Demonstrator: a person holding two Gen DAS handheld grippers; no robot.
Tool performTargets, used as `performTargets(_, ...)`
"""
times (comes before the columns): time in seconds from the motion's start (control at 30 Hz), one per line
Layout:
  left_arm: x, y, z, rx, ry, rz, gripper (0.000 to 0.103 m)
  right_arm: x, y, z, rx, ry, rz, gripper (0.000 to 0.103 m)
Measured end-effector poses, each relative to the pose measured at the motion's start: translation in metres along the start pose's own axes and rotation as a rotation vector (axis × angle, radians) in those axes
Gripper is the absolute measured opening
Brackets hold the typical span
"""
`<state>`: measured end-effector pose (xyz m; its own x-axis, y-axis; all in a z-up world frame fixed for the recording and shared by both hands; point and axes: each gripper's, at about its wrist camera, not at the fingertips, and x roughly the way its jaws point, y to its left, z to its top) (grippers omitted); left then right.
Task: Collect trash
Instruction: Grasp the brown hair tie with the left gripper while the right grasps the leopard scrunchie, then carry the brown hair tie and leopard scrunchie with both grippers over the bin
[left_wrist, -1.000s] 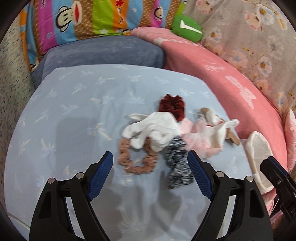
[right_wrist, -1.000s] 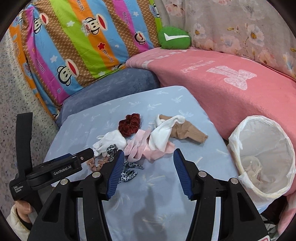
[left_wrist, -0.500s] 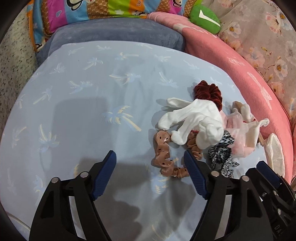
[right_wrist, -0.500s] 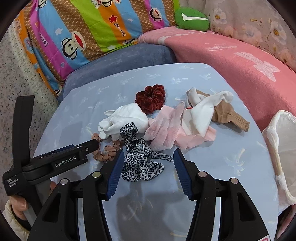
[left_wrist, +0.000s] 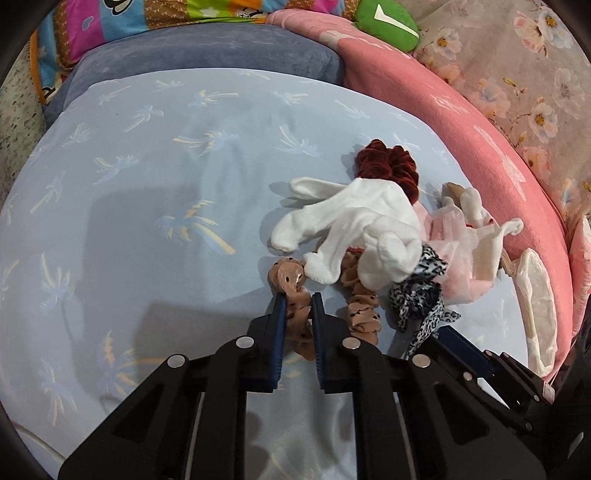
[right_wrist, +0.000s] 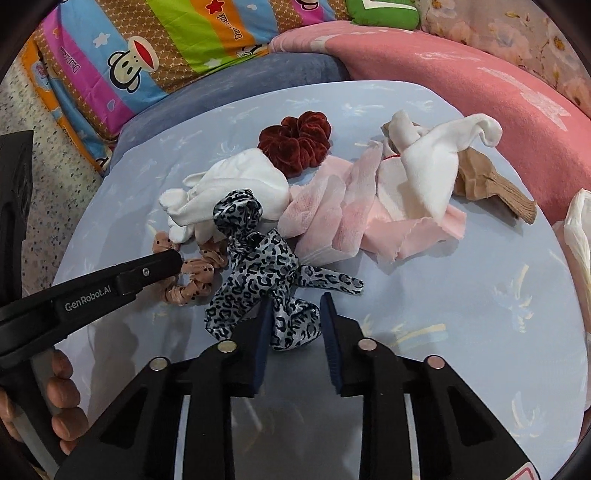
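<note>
- The left gripper (left_wrist: 298, 301) was clamped on the tan dotted scrunchie (left_wrist: 291, 286) — its blue-padded fingers (left_wrist: 279, 325) pressed against the fabric from both sides, low over the worktop (left_wrist: 147, 221).
- The rest of that scrunchie looped out to the right, its far part tucked under the white glove (left_wrist: 354, 229).
- The right gripper (right_wrist: 293, 317) had its fingers (right_wrist: 330, 332) drawn in around the lower folds of the leopard-print scrunchie (right_wrist: 258, 273); the left pad touched the fabric, while whether the right pad touched it could not be told.
- The leopard-print scrunchie lay just beside the tan one, its upper loop resting against the white glove.
- A dark red velvet scrunchie (right_wrist: 295, 142) sat behind the glove, touching it.
- To the right lay a pink cloth (right_wrist: 354, 214) with a white sock (right_wrist: 432, 166) draped over it, and a tan stocking (right_wrist: 491, 188) past that.
- A white bin liner (right_wrist: 578, 229) showed at the worktop's right edge — only partly in view.
- A hand (right_wrist: 61, 391) gripped the left tool's handle at the lower left of the right wrist view.
</note>
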<state>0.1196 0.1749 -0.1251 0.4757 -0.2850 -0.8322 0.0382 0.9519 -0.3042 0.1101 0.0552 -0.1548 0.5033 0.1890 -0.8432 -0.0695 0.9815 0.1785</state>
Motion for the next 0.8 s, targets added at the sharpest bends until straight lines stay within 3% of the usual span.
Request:
performTargets(0.4, -0.033, -0.037, -0.002, 0.062, -0.072, -0.030, 0.010, -0.068, -0.028, 0.002, 0.052, -0.139, 0.020, 0.004)
performTargets(0.8, -0.072, -0.107, -0.002, 0.185, -0.158, -0.131, 0.009, -0.157, -0.069, 0.012, 0.119, -0.337, -0.005, 0.004)
